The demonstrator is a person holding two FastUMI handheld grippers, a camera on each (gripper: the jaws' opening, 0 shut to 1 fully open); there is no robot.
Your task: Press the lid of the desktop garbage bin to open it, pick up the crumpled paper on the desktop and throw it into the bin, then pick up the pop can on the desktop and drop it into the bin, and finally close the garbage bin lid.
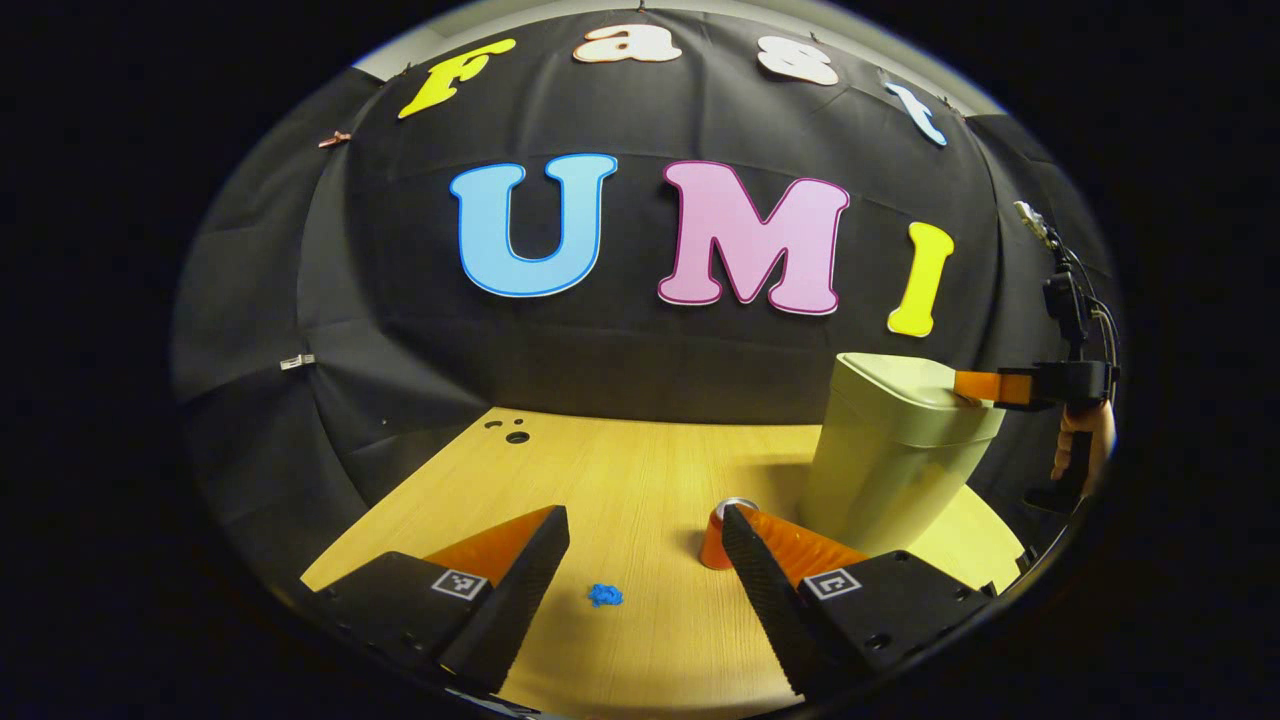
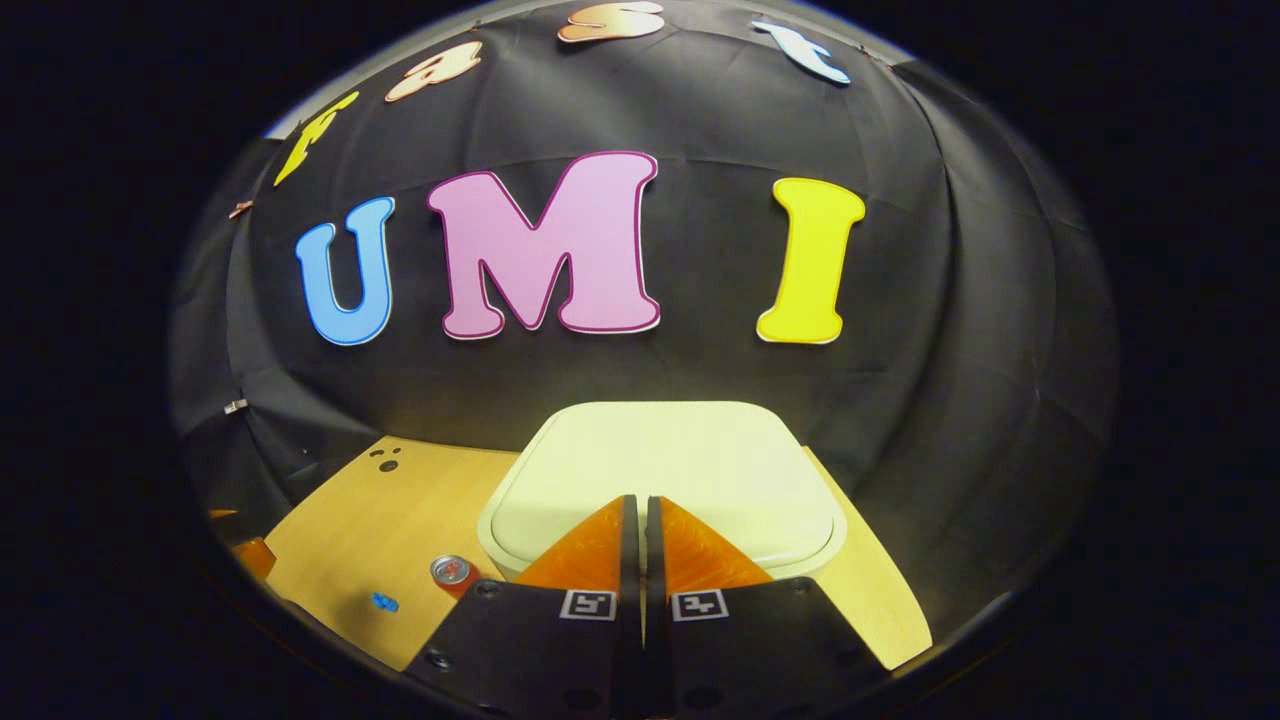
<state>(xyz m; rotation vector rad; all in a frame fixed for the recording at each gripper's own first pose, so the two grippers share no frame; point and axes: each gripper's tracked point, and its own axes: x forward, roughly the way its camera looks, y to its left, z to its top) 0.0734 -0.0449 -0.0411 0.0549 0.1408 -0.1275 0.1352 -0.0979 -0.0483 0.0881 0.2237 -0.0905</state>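
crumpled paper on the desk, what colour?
Blue: the small crumpled paper on the wooden desk; clearest in left gripper view.

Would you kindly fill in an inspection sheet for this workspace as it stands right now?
Surface: light wooden desktop with small round holes near its far left corner.
Job's things: garbage bin upright, lid closed; blue crumpled paper lying on the desktop; pop can upright beside the bin.
Clutter: nothing seen.
Grippers: left claw open, above the desktop, paper between its fingers' lines; right claw shut, empty, tips at the lid's near edge.
Cables: dark cables above the right claw, in the left gripper view.
Surroundings: black cloth wall; a hand holding the right claw.
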